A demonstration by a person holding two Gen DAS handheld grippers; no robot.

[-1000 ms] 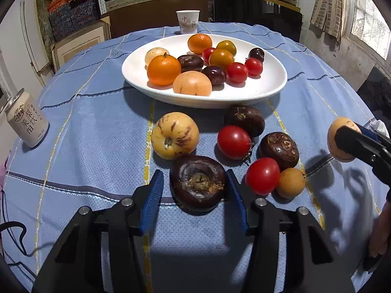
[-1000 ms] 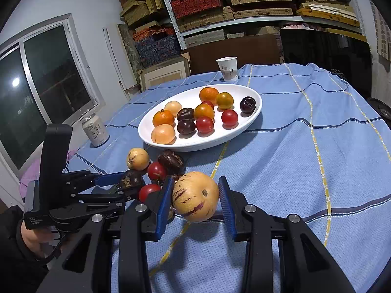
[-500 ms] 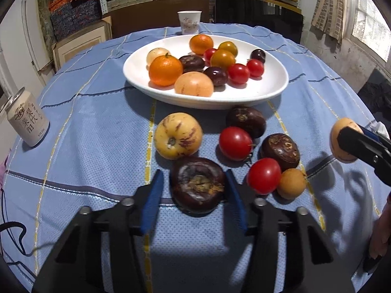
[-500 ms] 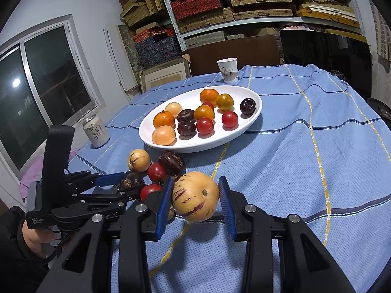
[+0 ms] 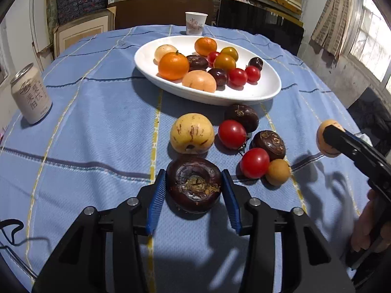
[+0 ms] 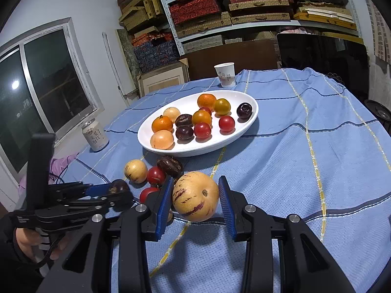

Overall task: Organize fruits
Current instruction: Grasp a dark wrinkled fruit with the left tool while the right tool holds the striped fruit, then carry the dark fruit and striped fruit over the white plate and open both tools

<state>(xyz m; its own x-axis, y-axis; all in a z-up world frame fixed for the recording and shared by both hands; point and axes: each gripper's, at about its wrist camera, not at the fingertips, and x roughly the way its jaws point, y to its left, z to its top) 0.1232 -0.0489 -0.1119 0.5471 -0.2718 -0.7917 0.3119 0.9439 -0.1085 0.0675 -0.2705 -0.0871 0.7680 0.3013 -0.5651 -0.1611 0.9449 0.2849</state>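
Now the dark purple fruit (image 5: 194, 183) is clamped between the blue pads of the left gripper (image 5: 194, 189), whose jaws have just been closing on it from a looser straddle; it looks barely lifted off the blue tablecloth (image 5: 97, 127). The streaked yellow fruit (image 6: 195, 196) is gripped by the right gripper (image 6: 195, 206), unchanged. With both fruits secured, carrying to the white dish (image 5: 268, 90) can probably follow, while six loose fruits remain beside it.
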